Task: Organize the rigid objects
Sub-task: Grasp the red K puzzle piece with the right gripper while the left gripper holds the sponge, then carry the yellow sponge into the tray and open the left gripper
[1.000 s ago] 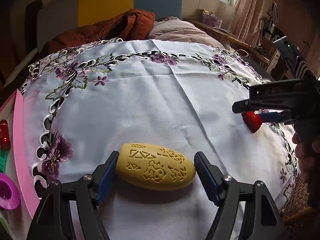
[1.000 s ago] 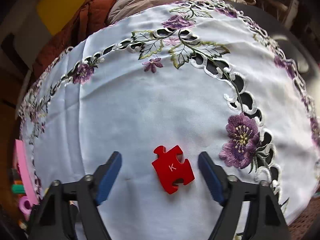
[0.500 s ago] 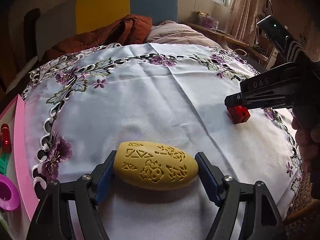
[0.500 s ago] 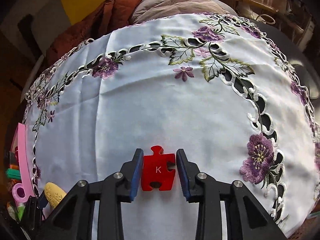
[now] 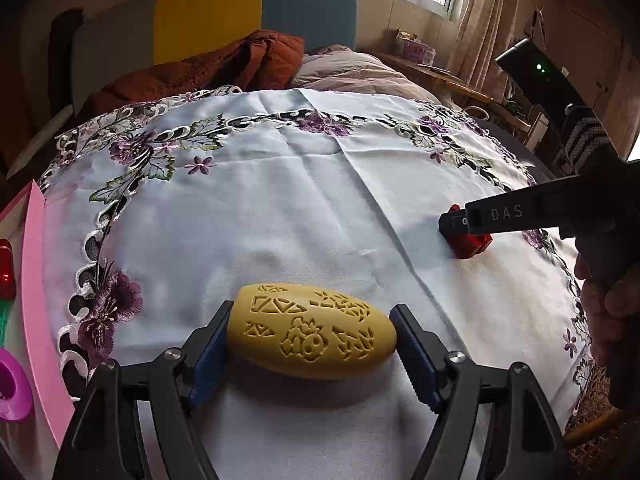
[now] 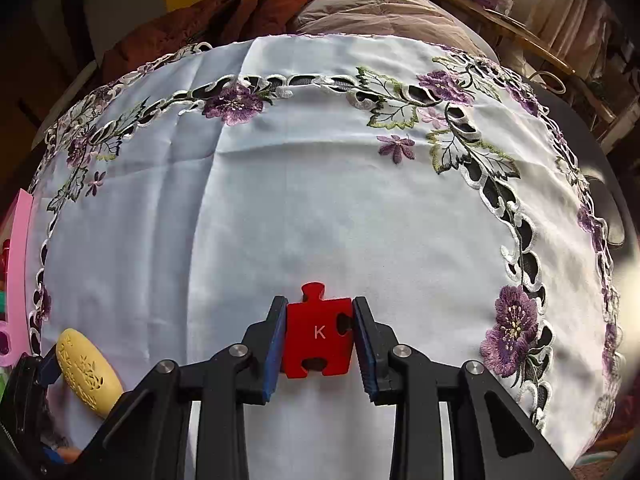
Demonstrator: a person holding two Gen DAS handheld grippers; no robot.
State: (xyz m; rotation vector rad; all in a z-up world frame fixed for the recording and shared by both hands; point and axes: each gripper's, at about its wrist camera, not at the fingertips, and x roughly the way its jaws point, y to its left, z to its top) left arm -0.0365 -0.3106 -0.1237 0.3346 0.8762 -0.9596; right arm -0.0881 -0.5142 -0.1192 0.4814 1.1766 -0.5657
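Note:
A yellow oval piece (image 5: 312, 332) with carved patterns lies on the white embroidered tablecloth (image 5: 280, 208). My left gripper (image 5: 312, 320) has its blue pads touching both ends of it. Farther right lies a red puzzle piece (image 6: 318, 332) marked K, flat on the cloth. My right gripper (image 6: 320, 308) points steeply down over it; its jaws are closing and both pads press on the piece's sides. In the left wrist view the right gripper (image 5: 456, 224) covers most of the red piece (image 5: 470, 244). The right wrist view shows the yellow piece (image 6: 86, 368) at lower left.
A pink tray (image 5: 36, 280) sits off the cloth's left edge with red, green and magenta toys in it. A person's hand (image 5: 612, 312) holds the right gripper at the table's right edge. Behind the table lie a brown jacket (image 5: 240, 64) and bedding.
The right gripper's jaws went from wide apart to tight against the red puzzle piece, and it rolled so the piece sits square between them. The left gripper and yellow piece stayed put.

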